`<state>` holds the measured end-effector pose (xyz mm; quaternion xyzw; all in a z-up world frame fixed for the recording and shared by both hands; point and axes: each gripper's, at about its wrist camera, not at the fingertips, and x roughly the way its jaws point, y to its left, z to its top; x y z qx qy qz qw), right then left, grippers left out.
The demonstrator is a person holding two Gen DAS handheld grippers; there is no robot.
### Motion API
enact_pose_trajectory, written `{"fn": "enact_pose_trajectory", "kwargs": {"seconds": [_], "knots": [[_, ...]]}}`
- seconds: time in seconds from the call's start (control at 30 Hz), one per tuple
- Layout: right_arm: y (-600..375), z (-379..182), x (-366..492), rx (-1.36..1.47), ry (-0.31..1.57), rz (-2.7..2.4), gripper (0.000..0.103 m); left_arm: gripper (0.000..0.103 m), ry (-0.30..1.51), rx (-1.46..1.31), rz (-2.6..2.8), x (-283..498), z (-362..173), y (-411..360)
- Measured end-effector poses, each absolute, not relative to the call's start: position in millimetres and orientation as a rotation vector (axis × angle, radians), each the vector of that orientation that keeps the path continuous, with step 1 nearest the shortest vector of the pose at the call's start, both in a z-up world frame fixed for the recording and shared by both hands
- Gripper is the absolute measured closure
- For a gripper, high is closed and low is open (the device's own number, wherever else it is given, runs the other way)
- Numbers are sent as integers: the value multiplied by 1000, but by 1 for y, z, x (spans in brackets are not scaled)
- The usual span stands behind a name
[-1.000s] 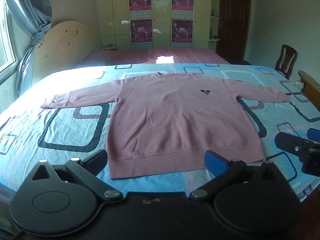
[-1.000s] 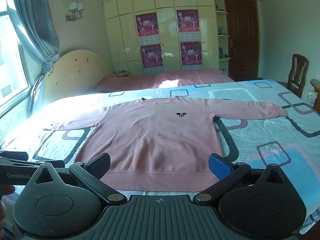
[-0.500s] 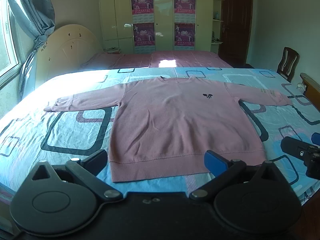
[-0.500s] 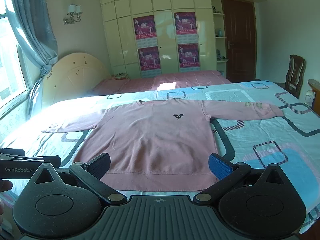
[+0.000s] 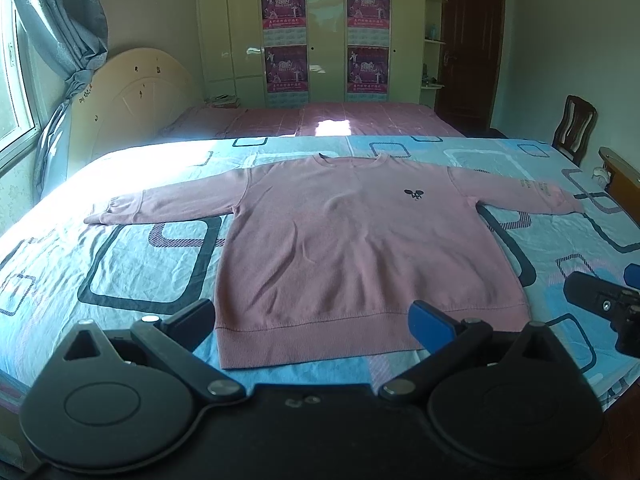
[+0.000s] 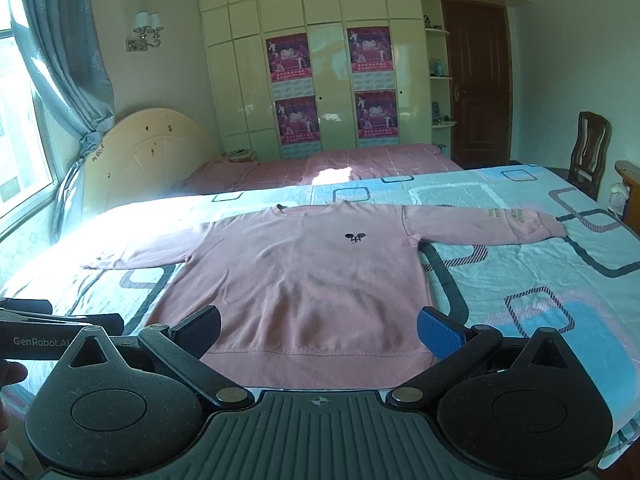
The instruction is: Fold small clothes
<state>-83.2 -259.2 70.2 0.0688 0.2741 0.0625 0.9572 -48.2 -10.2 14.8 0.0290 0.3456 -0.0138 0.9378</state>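
At the far left of the left wrist view, the left sleeve of the pink sweatshirt reaches out flat over the patterned bedspread, its cuff ending in the left middle of the frame. The garment lies face up in the centre of both views, neck to the top, ribbed hem to the bottom, a small dark logo on the chest. The left gripper fills the bottom of its frame with jaws spread wide and nothing between them, hovering just short of the hem. In the right wrist view the right gripper sits likewise at the bottom centre, fully parted and empty, the hem showing between its fingers. The right sleeve runs to the right middle of that frame.

The sweatshirt looks like a soft, fairly thick knit: light, limp, likely to sag and drag on the sheet rather than slide. I judge the cuffs or shoulder seams the best places to pinch for folding the sleeves inward; the thick hem corners offer firm grips too.
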Motion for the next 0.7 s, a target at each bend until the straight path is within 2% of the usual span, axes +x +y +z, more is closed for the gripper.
{"fn": "enact_pose_trajectory", "kwargs": {"seconds": [0.7], "knots": [[-251,68,-74,130,566,126,0,0,709,56,-20,-38,12,-3]]}}
